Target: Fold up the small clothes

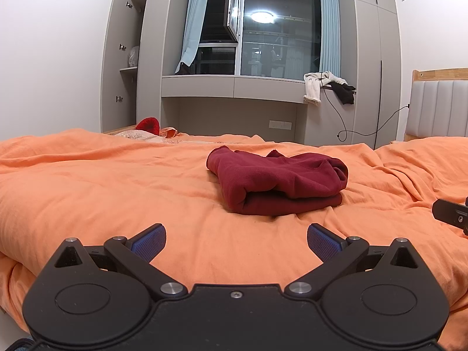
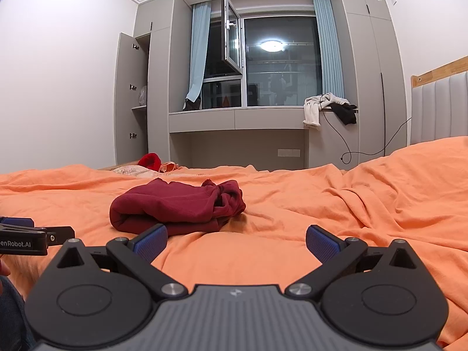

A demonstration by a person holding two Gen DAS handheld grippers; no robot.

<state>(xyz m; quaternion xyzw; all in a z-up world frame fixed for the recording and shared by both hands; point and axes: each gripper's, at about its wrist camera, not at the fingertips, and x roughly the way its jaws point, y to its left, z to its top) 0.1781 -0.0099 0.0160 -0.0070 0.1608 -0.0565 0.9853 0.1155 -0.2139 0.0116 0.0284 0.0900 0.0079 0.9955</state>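
A dark red garment [image 1: 278,182] lies folded in a thick bundle on the orange bed cover [image 1: 102,181]. My left gripper [image 1: 236,241] hovers open just short of it, blue pads wide apart and holding nothing. In the right wrist view the same garment [image 2: 175,206] sits ahead and to the left. My right gripper [image 2: 236,241] is open too, with its left fingertip [image 2: 150,241] near the bundle's front edge and nothing held. The right gripper's edge [image 1: 452,213] shows at far right of the left wrist view, and the left gripper's body [image 2: 26,238] at far left of the right wrist view.
Rumpled cover ridges rise on the right [image 2: 380,193]. A red item and pale cloth [image 1: 149,128] lie at the bed's far left. Beyond stand a grey wardrobe [image 1: 122,58], a window ledge with clothes [image 1: 327,86], a hanging cable [image 1: 342,122] and a padded headboard [image 1: 438,108].
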